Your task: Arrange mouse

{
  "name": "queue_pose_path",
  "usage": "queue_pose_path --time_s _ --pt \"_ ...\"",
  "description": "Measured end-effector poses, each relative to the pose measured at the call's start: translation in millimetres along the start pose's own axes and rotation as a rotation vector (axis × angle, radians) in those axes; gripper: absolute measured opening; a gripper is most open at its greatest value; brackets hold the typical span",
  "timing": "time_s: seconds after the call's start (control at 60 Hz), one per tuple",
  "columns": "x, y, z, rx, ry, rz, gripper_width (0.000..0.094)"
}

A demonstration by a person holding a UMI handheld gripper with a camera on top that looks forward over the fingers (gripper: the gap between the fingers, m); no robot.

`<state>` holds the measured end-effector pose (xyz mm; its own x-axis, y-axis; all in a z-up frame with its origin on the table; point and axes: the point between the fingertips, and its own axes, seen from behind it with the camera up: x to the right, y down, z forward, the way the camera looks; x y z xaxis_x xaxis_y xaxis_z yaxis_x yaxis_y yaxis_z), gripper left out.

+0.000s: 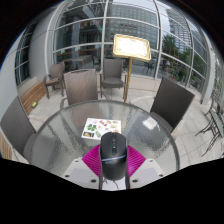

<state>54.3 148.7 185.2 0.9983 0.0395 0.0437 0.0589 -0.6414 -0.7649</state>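
A dark computer mouse (113, 152) is sitting between the two fingers of the gripper (113, 165), its rounded back facing up and its long axis running straight ahead along the fingers. The magenta pads (93, 160) on the inner faces are showing at either side of the mouse and appear to be pressing against its flanks, though the low part of the view is dim and a thin gap on one side cannot be ruled out; as far as can be told, the fingers are clamping the mouse rather than standing apart from it. Whether the mouse is resting on the surface or being held just above it is not clear. The mouse is lying over the near part of a round glass table (70, 125), whose top is reflecting the bright surroundings. Just beyond the mouse, near the middle of the table, a printed card (101, 127) with small coloured marks is lying flat. Several dark chairs (80, 87) are standing around the far side of the table, and another chair (172, 100) is standing to the right. Behind them a tall lamp (131, 47) with a flat pale shade is rising in front of a wall of large windows (100, 25) with pale frames.
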Motion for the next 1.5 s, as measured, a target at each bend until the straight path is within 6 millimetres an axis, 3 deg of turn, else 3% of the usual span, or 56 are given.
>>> queue_pose_path --time_s 0.083,0.1,0.2,0.35,0.467,0.617,0.65,0.717,0.733,0.833,1.05,1.15,1.267,1.283,1.5 --pt "-17.6 49.2 30.3 -0.108 -0.019 -0.007 0.0302" --pt "-26.8 72.4 31.9 -0.116 -0.019 -0.008 0.0302" --pt "-31.2 139.3 55.7 -0.228 -0.009 -0.028 0.0304" --pt "-32.7 199.3 79.8 -0.303 0.01 -0.049 0.031" --pt "-32.0 194.7 83.4 -0.255 0.019 -0.03 0.0331" --pt "-30.3 195.4 84.9 -0.245 0.016 0.022 0.0455" --pt "-28.2 196.8 82.8 -0.257 0.023 0.034 0.053" --pt "-18.9 189.8 71.9 -0.27 0.054 0.028 0.0847" --pt "-17.4 184.3 68.3 -0.257 0.056 0.023 0.0886" --pt "-17.4 151.3 36.6 -0.183 0.035 0.028 0.0864" --pt "-33.3 93.6 -56.4 -0.05 -0.037 0.067 0.0864" --pt "-42.6 83.5 -97.0 -0.014 -0.064 0.072 0.0859" --pt "-46.9 79.1 -126.6 0.012 -0.077 0.072 0.0859" --pt "-47.7 80.2 -138.7 0.021 -0.08 0.073 0.0862" --pt "-47.9 83.3 -178.0 0.07 -0.096 0.071 0.0857"
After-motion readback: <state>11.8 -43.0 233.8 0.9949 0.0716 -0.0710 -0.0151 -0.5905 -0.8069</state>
